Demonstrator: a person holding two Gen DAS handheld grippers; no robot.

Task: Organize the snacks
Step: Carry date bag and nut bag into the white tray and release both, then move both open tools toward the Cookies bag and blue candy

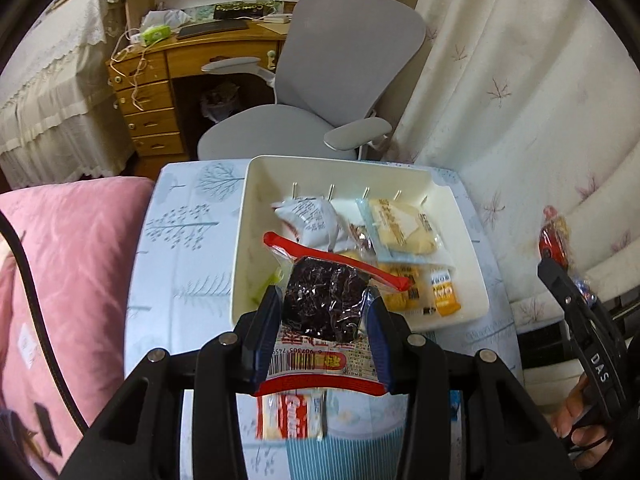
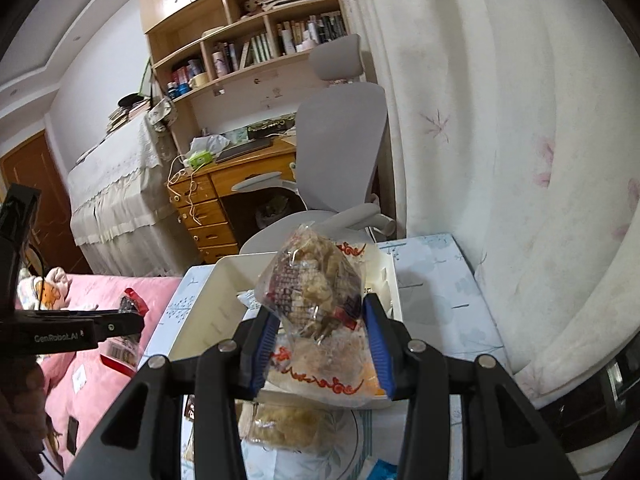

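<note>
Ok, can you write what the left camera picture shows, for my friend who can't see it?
The left gripper is shut on a clear packet of dark snack with red edges, held above the near edge of a white bin. Several wrapped snacks already lie inside, and the bin sits on a pale blue tree-print table. A grey office chair stands behind.

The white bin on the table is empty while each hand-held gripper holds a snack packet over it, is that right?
Not quite. The white bin already holds several snack packets, as the left wrist view shows. The rest stands: the left hand-held gripper grips a dark seaweed packet, and the right hand-held gripper grips a clear packet.
</note>
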